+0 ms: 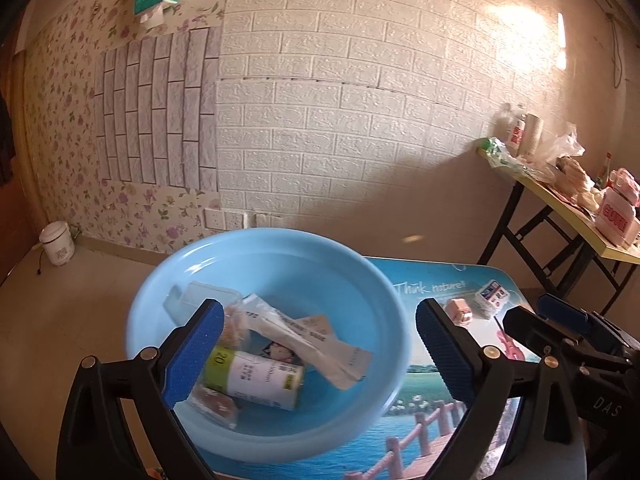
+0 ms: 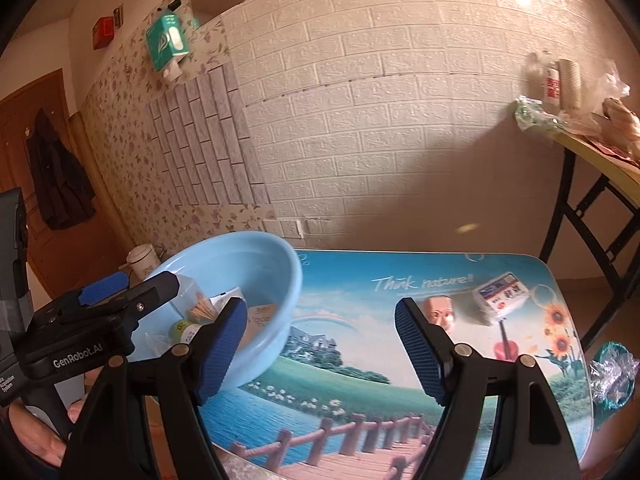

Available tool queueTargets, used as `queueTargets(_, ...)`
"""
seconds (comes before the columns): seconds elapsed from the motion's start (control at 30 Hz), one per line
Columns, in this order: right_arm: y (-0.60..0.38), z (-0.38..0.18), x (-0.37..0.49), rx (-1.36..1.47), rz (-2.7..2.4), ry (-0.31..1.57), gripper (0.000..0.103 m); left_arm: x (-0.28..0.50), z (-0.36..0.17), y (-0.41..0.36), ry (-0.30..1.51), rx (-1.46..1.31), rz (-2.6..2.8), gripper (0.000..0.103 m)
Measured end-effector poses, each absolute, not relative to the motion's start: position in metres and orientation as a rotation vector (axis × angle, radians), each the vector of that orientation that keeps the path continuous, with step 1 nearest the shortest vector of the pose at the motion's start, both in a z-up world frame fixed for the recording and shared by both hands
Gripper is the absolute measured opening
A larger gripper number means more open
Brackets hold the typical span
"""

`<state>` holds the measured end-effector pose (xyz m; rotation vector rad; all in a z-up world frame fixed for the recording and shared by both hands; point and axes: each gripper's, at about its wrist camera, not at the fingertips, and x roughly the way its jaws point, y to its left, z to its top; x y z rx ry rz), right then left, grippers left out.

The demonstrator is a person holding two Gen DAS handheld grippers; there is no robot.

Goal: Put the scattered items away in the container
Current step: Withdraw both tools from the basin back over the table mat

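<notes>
A: Left tool (image 1: 320, 356) over blue basin (image 1: 360, 276), jaws apart, nothing between; drop looks done.
B: Right tool (image 2: 320, 354) also apart, holding nothing. Next: white packet (image 2: 498, 298) and small pink item (image 2: 440, 312) on bench (image 2: 360, 360), beside basin.

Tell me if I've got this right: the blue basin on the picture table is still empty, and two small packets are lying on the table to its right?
Not quite. The blue basin is not empty: the left wrist view shows a white roll with a green end and several packets inside. The rest holds: two small packets lie on the table to its right.
</notes>
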<state>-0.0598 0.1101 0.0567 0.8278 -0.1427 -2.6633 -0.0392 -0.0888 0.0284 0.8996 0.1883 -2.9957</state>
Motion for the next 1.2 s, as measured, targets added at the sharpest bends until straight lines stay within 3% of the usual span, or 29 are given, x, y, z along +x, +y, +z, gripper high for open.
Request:
queueTargets(0.67, 0.218, 0.056, -0.043, 0.885, -2.798, -0.271, 0.082, -0.04, 0.032, 0.007, 0.044, 0.966, -3.107, 0.103)
queueTargets(1.2, 0.257, 0.011, -0.068, 1.035, -2.778, -0.346, 0.088, -0.07, -0.001, 0.046, -0.042, 1.12, -3.09, 0.103)
